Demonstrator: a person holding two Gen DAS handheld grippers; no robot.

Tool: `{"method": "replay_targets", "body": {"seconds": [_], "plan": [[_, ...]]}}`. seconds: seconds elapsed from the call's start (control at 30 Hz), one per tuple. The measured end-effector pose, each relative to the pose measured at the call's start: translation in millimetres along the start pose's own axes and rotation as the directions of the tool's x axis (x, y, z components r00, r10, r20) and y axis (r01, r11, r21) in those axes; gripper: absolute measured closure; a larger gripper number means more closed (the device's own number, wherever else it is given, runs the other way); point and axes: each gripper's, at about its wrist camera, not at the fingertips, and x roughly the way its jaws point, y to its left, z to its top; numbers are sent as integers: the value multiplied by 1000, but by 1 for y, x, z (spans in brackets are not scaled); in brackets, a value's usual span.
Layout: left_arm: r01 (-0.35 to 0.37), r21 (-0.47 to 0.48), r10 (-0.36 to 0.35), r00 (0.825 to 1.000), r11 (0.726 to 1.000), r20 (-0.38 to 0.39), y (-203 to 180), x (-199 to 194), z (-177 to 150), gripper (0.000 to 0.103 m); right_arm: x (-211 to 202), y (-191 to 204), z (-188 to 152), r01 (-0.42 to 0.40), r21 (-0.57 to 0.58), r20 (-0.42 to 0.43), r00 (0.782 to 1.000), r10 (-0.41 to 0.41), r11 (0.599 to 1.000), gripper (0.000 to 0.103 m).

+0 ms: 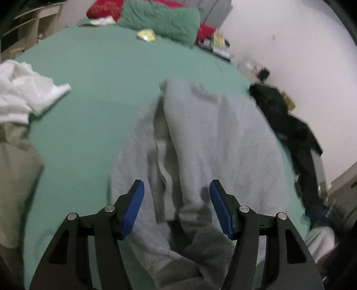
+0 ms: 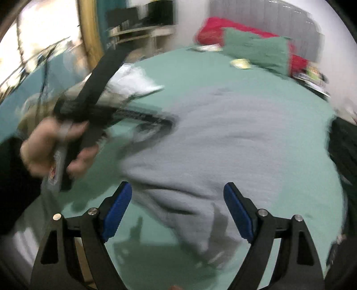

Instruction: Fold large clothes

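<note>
A large light grey sweatshirt (image 1: 200, 142) lies spread on the green bed (image 1: 93, 93). My left gripper (image 1: 177, 189) is open and empty, hovering just above the garment's near part, where a folded edge and seam run between the blue pads. In the right wrist view the same grey sweatshirt (image 2: 234, 138) covers the middle of the bed (image 2: 196, 71). My right gripper (image 2: 177, 191) is open and empty above its near edge. The left gripper (image 2: 156, 121), held by a hand (image 2: 51, 147), reaches in from the left, blurred.
A white garment (image 1: 20, 93) and a beige one (image 1: 15, 178) lie at the bed's left. Black clothes (image 1: 287, 133) lie at the right edge. A green pillow (image 1: 160, 20) and red fabric (image 1: 104, 9) sit at the head. Shelves (image 2: 142, 33) stand beyond.
</note>
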Motion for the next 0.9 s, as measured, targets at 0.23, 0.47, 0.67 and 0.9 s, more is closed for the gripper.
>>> {"method": "replay_targets", "body": {"seconds": [0.23, 0.47, 0.67, 0.9], "plan": [[-76, -22, 76, 996, 997, -38, 14, 18, -11, 29, 24, -92, -4, 104, 216, 2, 994, -107, 971, 18], [-29, -110, 47, 985, 993, 168, 37, -20, 0, 29, 46, -127, -4, 14, 320, 34, 999, -27, 947, 18], [87, -275, -69, 995, 957, 75, 61, 28, 13, 24, 59, -139, -2, -91, 398, 66, 995, 70, 913, 18], [338, -417, -336, 938, 844, 80, 67, 51, -5, 23, 88, -153, -16, -138, 464, 56, 990, 126, 875, 17]]}}
